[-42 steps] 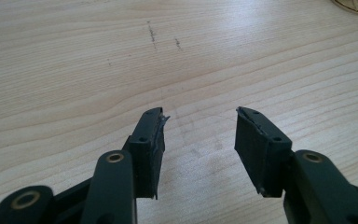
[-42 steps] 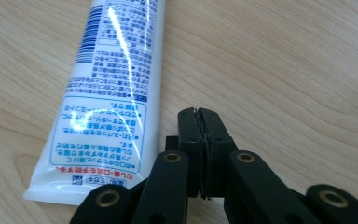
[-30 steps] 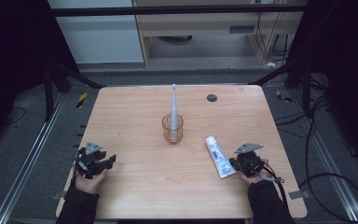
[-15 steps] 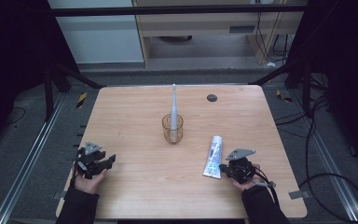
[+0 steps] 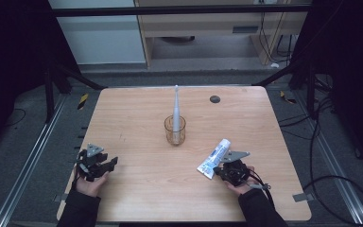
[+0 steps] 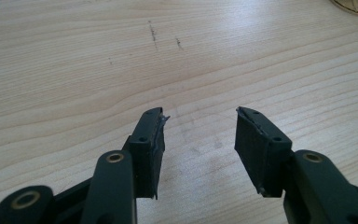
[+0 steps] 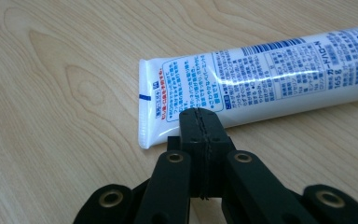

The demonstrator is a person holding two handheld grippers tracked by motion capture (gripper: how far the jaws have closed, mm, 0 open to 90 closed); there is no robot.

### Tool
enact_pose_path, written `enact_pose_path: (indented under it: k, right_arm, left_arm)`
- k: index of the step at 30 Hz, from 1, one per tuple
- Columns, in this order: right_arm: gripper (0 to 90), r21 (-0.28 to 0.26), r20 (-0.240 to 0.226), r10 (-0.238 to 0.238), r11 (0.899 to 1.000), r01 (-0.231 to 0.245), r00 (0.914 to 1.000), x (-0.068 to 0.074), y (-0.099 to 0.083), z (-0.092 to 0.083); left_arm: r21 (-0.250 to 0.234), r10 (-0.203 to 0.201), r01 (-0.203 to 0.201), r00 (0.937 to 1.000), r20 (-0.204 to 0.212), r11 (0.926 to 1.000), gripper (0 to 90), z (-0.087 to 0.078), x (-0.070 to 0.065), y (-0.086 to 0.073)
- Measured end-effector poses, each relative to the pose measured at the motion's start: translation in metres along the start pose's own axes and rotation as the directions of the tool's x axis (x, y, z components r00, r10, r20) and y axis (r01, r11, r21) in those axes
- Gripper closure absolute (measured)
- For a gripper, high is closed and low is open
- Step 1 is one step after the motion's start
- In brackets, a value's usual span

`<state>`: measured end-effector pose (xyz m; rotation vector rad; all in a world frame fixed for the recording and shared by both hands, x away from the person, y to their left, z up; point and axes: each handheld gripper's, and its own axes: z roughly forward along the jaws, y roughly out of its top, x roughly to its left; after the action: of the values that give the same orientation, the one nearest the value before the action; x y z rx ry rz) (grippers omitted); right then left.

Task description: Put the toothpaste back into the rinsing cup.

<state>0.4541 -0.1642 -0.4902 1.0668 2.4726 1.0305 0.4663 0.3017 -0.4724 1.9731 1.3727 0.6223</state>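
Since it lies flat on the worktop [image 5: 137, 118], the toothpaste tube [image 7: 261, 79] looks light and soft-bodied, with glossy plastic skin that could slip; judging by the flat crimped end, that end is the stiffest and thinnest place to pinch, while the round middle would squash. The cap end points away from the right gripper [image 7: 200, 112], toward the cup [image 5: 175, 131] in the high view.

Right gripper jaws: pressed fully together, nothing between them. Their tips sit against the near long edge of the tube, just beside the crimped end, which lies slightly left of the tips in the right gripper view. Tube body runs off to the right and past the jaws. Touching or only just short of it, hard to tell. Closed like this they can nudge the tube, not grasp it; my guess is they would have to part first and straddle the crimp.

Left gripper [image 6: 200, 116]: jaws standing apart, bare wood between them, nothing held, well apart from the tube. The cup holds an upright toothbrush [image 5: 176, 106], near the worktop middle, beyond both grippers.
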Motion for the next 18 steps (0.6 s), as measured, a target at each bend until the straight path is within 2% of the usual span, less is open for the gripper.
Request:
enact_pose_path:
  k: [11,16,18]
  right_arm:
    - [90.0,-0.017,-0.009,0.007,1.0,-0.008,0.9999,0.004,0.009,0.011]
    - [90.0,-0.06,-0.007,0.023,0.998,-0.023,0.9997,0.002,0.012,0.0]
    - [90.0,-0.094,0.013,0.036,0.995,-0.034,0.9993,-0.002,0.014,-0.007]
  left_arm:
    - [0.003,0.006,-0.006,1.0,-0.002,1.0,51.6,0.001,0.0,0.0]
    - [0.002,0.005,-0.005,1.0,-0.002,1.0,51.6,0.001,0.0,0.0]
    - [0.002,0.005,-0.005,1.0,-0.001,1.0,51.6,0.001,0.0,0.0]
